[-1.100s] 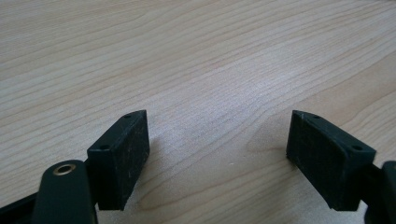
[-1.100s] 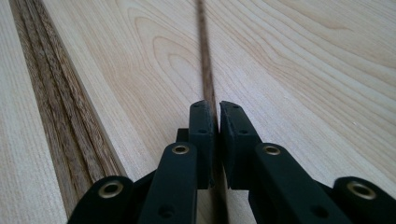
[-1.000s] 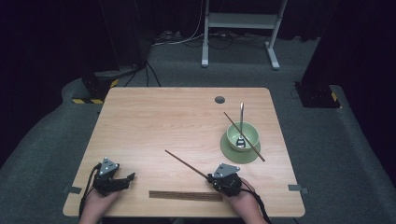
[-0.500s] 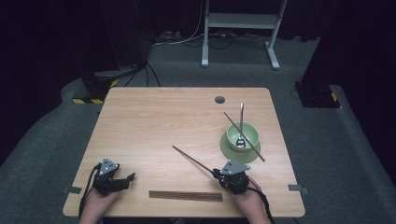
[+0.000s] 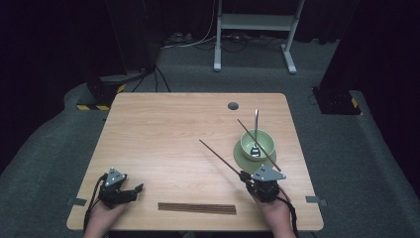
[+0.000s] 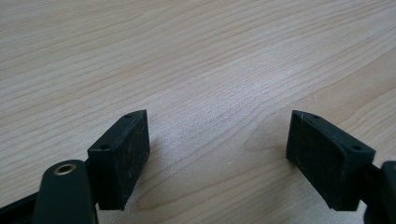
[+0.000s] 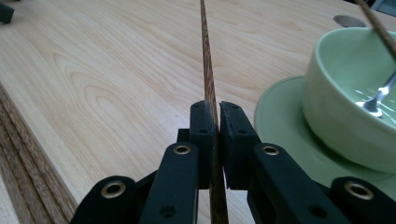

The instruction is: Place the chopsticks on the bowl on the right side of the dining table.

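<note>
The chopstick (image 5: pixel 220 157) gripped by the right claw (image 5: pixel 246 177) has shifted toward three o'clock over the last second. In the earlier high views its grip point sat nearer the counter's middle; now it lies just beside the saucer (image 5: pixel 241 156), with the stick slanting up toward ten o'clock, clear of the wood. In the right gripper view the jaws are pinched tight on the chopstick (image 7: pixel 208 93), close to the bowl (image 7: pixel 355 102). My reading is that this stick is being carried to join its mate in the bowl.

The count: two chopsticks, one held and one (image 5: pixel 259 145) already leaning across the green bowl (image 5: pixel 257 144); one bowl on one saucer; one spoon (image 5: pixel 255 130) standing in it; and one dark wooden strip (image 5: pixel 196 208) lying flat at six o'clock on the counter (image 5: pixel 163 129). The left claw (image 5: pixel 130 191) rests at seven o'clock, jaws spread wide and empty, as it was before.
</note>
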{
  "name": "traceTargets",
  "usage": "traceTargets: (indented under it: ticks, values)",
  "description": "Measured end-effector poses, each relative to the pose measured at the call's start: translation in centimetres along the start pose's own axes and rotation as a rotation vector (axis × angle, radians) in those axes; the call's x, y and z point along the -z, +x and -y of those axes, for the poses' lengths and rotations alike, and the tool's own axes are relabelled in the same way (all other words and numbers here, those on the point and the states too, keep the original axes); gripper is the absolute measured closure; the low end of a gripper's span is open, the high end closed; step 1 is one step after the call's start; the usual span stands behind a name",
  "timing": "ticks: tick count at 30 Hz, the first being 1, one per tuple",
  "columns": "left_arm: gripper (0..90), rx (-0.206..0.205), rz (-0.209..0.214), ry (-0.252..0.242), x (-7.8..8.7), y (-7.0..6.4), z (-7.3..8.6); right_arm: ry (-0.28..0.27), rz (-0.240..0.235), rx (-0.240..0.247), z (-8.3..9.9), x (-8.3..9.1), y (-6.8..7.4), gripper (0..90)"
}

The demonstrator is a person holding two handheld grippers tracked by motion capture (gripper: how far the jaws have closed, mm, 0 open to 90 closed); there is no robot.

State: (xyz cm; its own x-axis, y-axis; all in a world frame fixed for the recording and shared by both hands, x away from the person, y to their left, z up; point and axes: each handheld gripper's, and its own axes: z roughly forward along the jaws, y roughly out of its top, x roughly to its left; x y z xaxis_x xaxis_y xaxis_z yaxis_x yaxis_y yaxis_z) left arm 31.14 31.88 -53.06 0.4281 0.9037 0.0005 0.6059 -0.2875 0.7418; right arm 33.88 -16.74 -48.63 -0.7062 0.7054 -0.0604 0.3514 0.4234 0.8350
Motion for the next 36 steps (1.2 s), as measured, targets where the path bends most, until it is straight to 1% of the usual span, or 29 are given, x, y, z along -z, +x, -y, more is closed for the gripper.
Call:
traceTargets:
  ticks: [3, 6, 8, 10, 13, 17, 18, 20, 22, 24, 25, 27, 30, 34, 36]
  values:
    - [21.5, -0.001, 0.000, 0.000, 0.0, 0.0, 0.0, -0.005, 0.018, -0.008, 0.0, 0.4, -0.4, 84.4]
    - [21.5, 0.000, 0.002, 0.001, 0.0, 0.0, 0.0, -0.028, 0.037, -0.025, 0.0, 0.9, -0.8, 84.4]
    - [21.5, -0.001, 0.001, 0.001, 0.0, 0.0, 0.0, -0.034, 0.045, -0.031, -0.1, 1.0, -1.0, 84.4]
    - [21.6, -0.003, 0.001, 0.001, 0.0, -0.1, 0.0, -0.041, 0.051, -0.052, -0.3, 1.2, -1.4, 84.4]
    - [21.5, -0.002, 0.001, 0.001, 0.0, -0.1, 0.0, -0.050, 0.067, -0.062, -0.6, 1.4, -1.7, 84.4]
    - [21.5, 0.000, -0.001, 0.001, 0.1, -0.1, 0.1, -0.063, 0.086, -0.065, -1.4, 1.4, -2.3, 84.4]
    - [21.5, 0.000, 0.000, 0.001, 0.1, -0.1, 0.1, -0.066, 0.092, -0.069, -1.8, 1.4, -2.5, 84.4]
    - [21.5, 0.000, 0.002, 0.001, 0.0, 0.0, 0.0, -0.066, 0.111, -0.060, -2.7, 1.2, -3.0, 84.4]
    - [21.5, 0.001, 0.002, 0.001, 0.0, 0.0, 0.0, -0.077, 0.122, -0.072, -3.4, 1.1, -3.5, 84.4]
    - [21.5, 0.000, -0.001, 0.001, 0.0, -0.1, 0.0, -0.082, 0.135, -0.083, -3.9, 1.0, -3.8, 84.4]
    - [21.5, -0.001, -0.002, 0.001, 0.1, -0.1, 0.0, -0.083, 0.147, -0.085, -3.9, 1.0, -3.9, 84.4]
    - [21.7, -0.001, -0.001, 0.001, 0.1, -0.1, 0.0, -0.094, 0.155, -0.091, -3.5, 1.0, -3.9, 84.4]
    - [21.9, -0.006, -0.005, -0.002, 0.1, -0.2, 0.1, -0.050, 0.161, -0.093, -2.7, 0.7, -3.9, 84.4]
    - [22.0, 0.000, 0.002, 0.000, 0.1, -0.1, 0.1, -0.030, 0.179, -0.110, -1.6, 1.0, -4.2, 84.4]
    - [22.0, -0.008, -0.001, -0.002, 0.1, -0.2, 0.1, -0.025, 0.194, -0.119, -1.3, 1.3, -4.5, 84.4]
